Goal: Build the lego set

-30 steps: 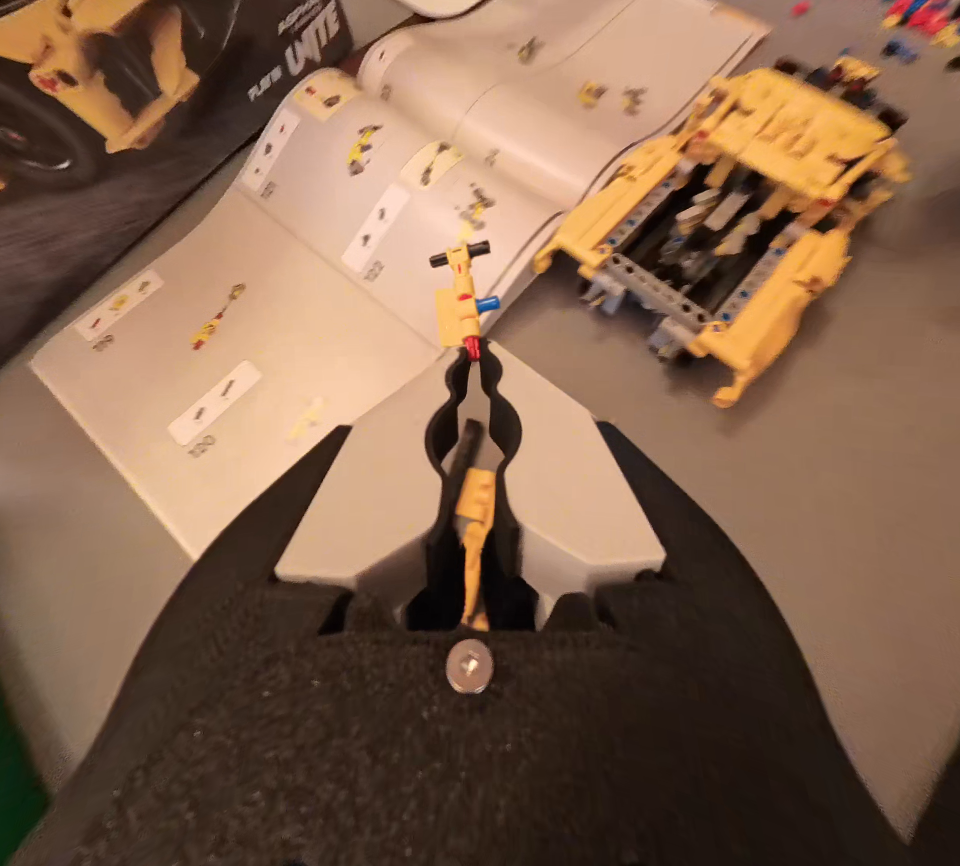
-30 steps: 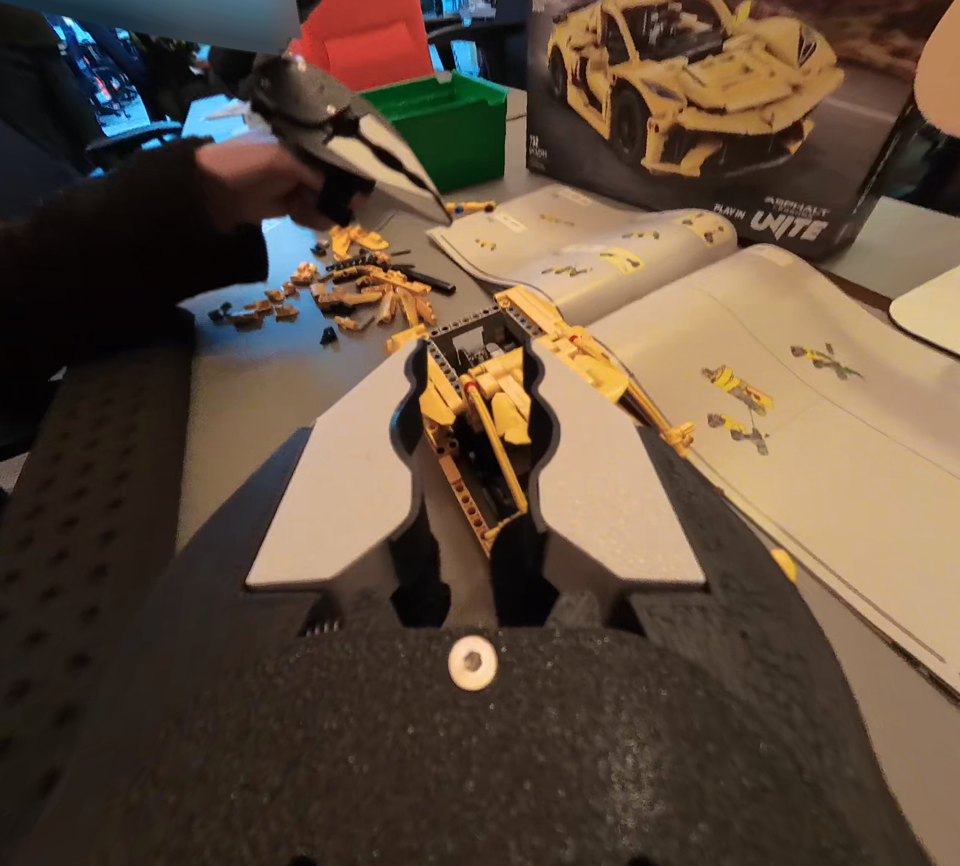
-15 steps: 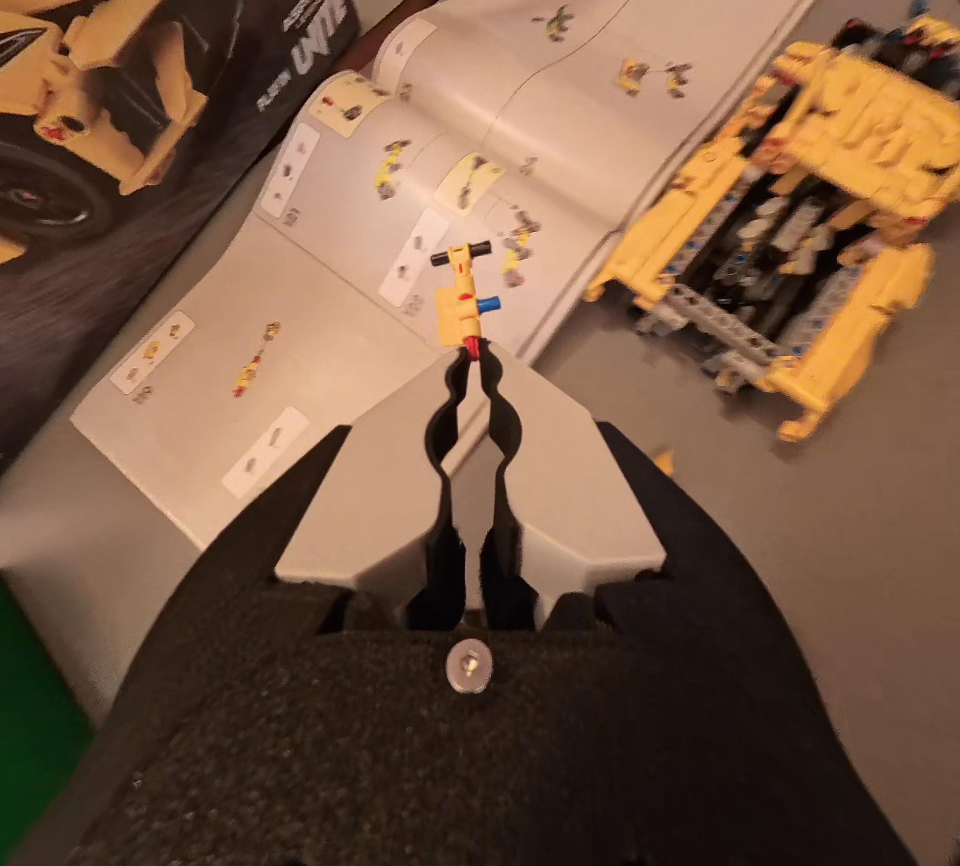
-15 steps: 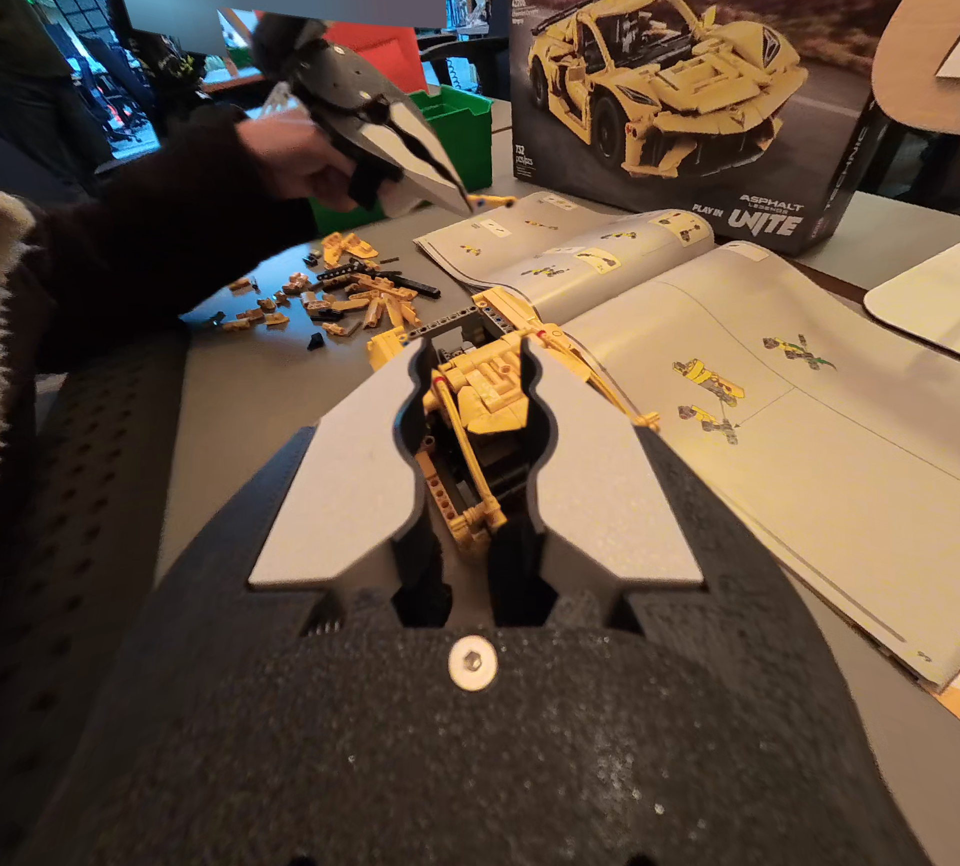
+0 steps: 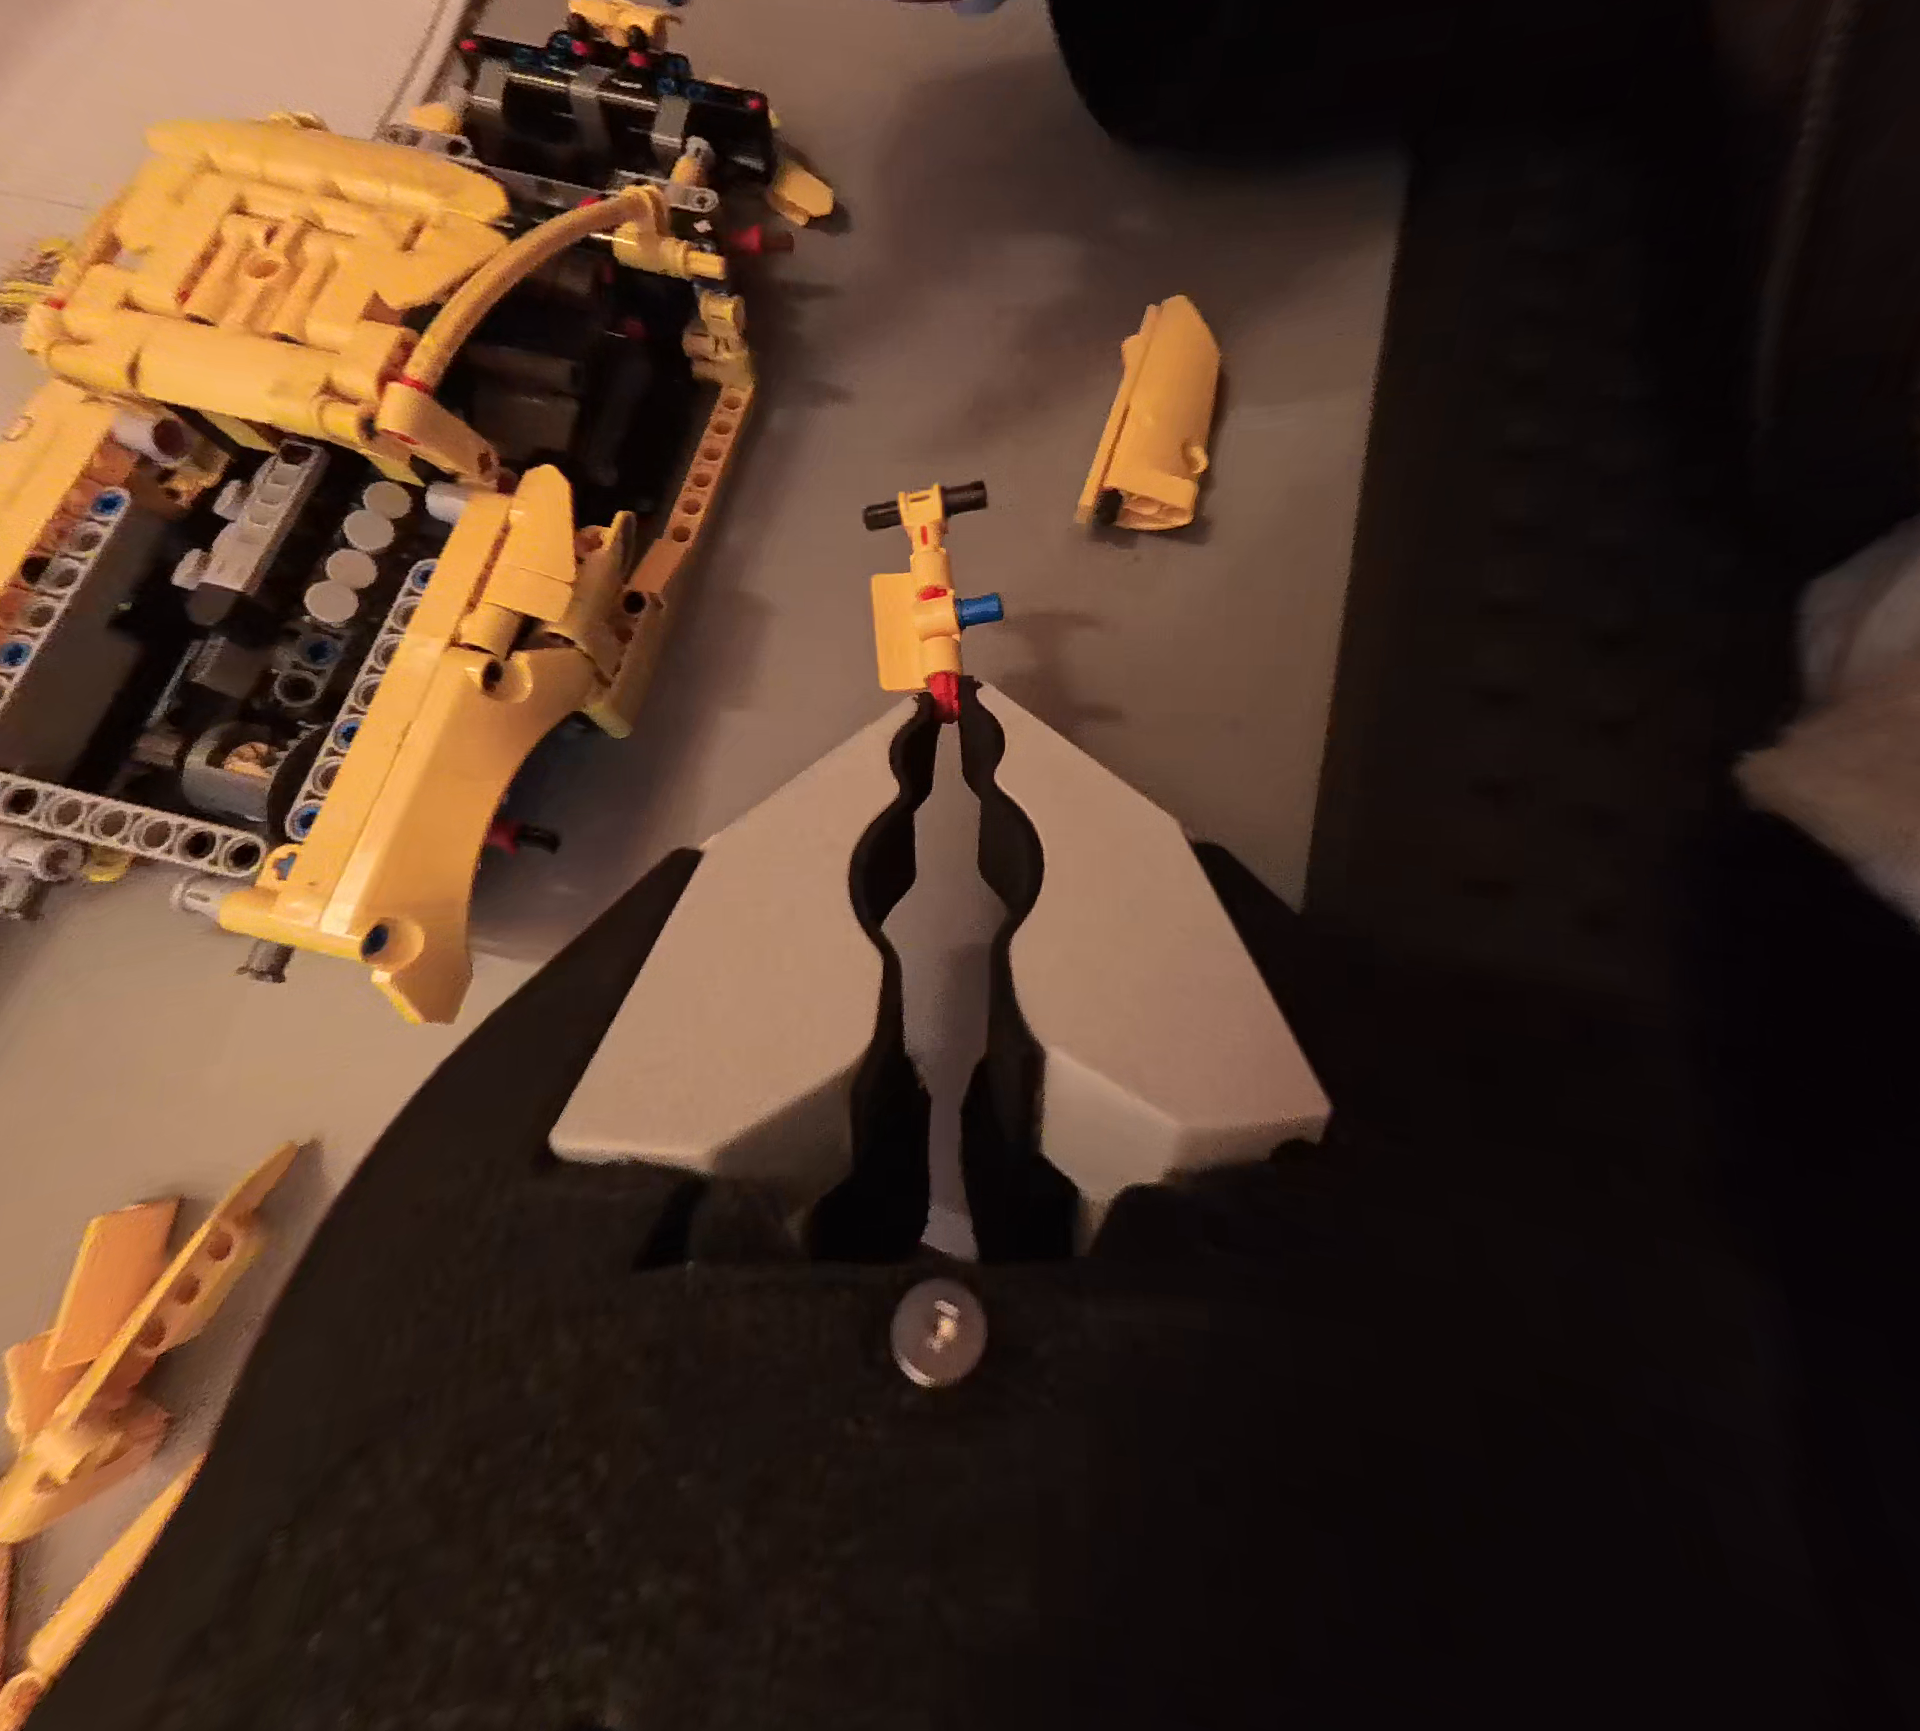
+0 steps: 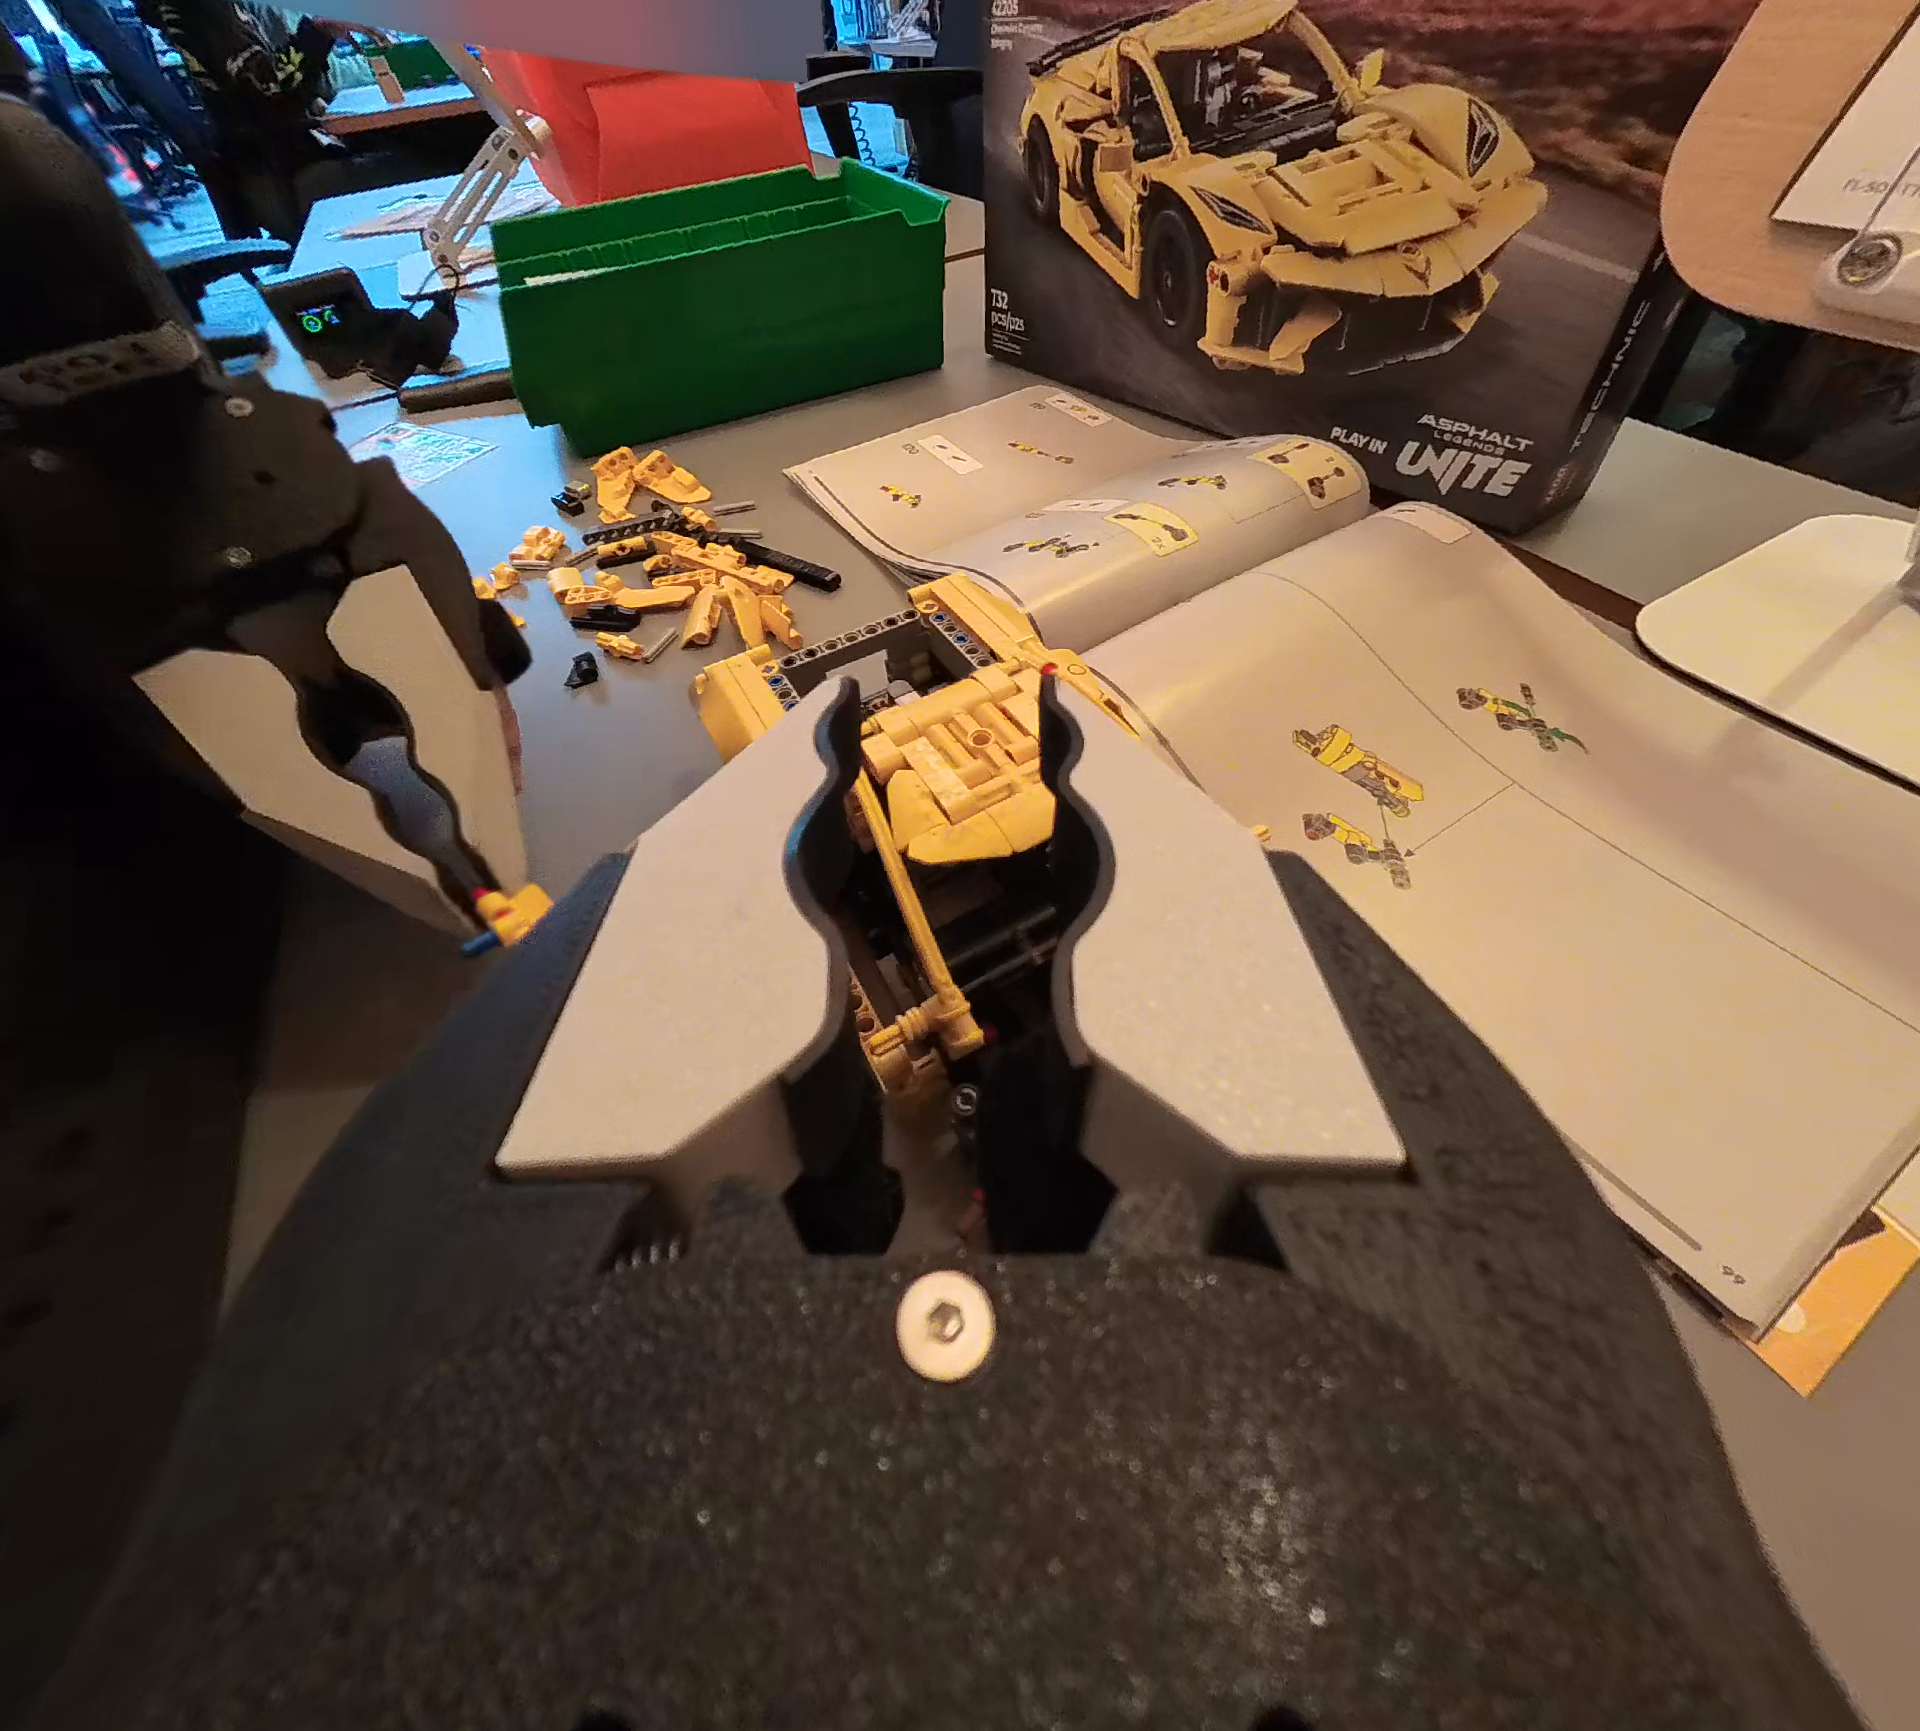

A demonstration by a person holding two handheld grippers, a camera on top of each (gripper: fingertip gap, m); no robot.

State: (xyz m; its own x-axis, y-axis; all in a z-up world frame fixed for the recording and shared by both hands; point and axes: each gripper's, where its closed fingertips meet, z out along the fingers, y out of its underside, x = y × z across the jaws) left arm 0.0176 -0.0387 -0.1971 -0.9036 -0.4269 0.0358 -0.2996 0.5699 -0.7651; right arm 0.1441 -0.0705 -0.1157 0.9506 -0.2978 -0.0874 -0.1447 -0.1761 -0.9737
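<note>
left gripper [image 5: 943, 705]: pinched tight on the red tip of a small sub-assembly [image 5: 928, 592]. It's a yellow stick with a black cross-pin at the far end and a blue pin poking off to the side. Held in the air, not resting on anything.

right gripper [image 6: 940, 705]: jaws standing apart, nothing clamped. They straddle the top of the car body [image 5: 343, 476], but I can't tell if they're actually touching it.

where the car is: on the grey table [image 5: 1039, 299], its far end up against the open instruction booklet [image 6: 1558, 902]. Half built: yellow panels on, black and grey frame open in the middle.

the bit that matters: from the left gripper's view the car sits off to the left of the held piece, near but clearly apart. The piece's long axis runs straight out along the fingers, cross-pin leading. So my guess is it has to swing left and come in pin-first toward the open side of the frame. The left one carries it; the right one is already over the car and looks best placed to steady it.

other stuff: a loose yellow panel [image 5: 1148, 424] lies on the table just right of the held piece, a pile of spare parts [image 6: 665, 569] sits by the green bin [image 6: 717, 299], and the set box [image 6: 1299, 154] stands behind.

risk, imho: that grip is only on a tiny red nub, so the piece could twist when pushed.
</note>
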